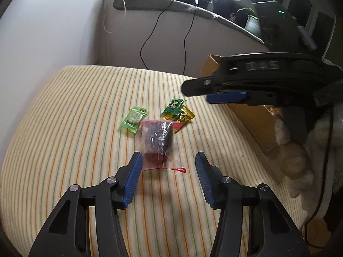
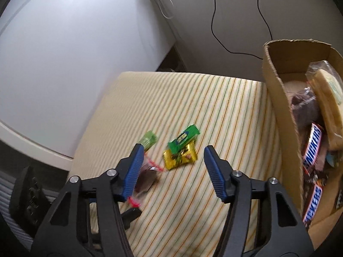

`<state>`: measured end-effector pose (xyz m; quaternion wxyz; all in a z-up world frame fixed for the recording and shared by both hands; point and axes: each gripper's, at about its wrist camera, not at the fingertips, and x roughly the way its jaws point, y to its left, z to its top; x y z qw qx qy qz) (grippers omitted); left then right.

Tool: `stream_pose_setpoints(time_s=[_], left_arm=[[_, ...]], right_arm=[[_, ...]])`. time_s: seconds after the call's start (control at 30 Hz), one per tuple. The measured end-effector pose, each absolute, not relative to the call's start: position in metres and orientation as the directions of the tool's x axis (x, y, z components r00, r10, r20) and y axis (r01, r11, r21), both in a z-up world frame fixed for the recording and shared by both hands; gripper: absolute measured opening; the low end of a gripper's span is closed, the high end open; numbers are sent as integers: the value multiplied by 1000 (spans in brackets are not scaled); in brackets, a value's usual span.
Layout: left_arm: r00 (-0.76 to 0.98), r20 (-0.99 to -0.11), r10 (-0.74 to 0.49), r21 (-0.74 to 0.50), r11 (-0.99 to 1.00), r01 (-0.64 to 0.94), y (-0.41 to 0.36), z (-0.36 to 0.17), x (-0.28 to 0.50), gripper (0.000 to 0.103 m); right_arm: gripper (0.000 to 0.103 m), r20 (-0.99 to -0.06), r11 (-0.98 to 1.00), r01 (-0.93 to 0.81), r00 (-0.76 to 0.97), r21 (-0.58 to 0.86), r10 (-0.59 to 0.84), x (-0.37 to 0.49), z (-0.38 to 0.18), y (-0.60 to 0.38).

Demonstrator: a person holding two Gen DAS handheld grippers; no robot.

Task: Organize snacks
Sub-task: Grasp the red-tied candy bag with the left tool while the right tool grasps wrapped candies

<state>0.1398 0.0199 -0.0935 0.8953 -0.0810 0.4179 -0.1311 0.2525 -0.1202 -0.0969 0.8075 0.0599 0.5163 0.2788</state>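
Left wrist view: snacks loose on a striped bed (image 1: 64, 128).
Left claw (image 1: 168, 160) gaped over a clear-wrapped dark cake (image 1: 156, 139), the right claw (image 2: 173, 156) open too, empty; green packets at 12 o'clock. Only the right view showed the cardboard box (image 2: 278, 111) at 3 o'clock holding Snickers bars (image 2: 313, 147).

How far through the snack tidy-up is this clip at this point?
Done: the cardboard box already holds Snickers bars and other packets. In hand: nothing; left gripper and right gripper are both open and empty. Left: clear-wrapped dark snack, light green packet, green packet, yellow packet.
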Motion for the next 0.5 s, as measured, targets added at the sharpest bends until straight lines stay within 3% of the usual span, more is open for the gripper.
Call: stream_pose_setpoints(time_s=[0.5], left_arm=[[619,-718,-316,-274,947,166,25,-93,141,49]], right_arm=[[36,-849,852,-406,265,331,456,280,-122,-95]])
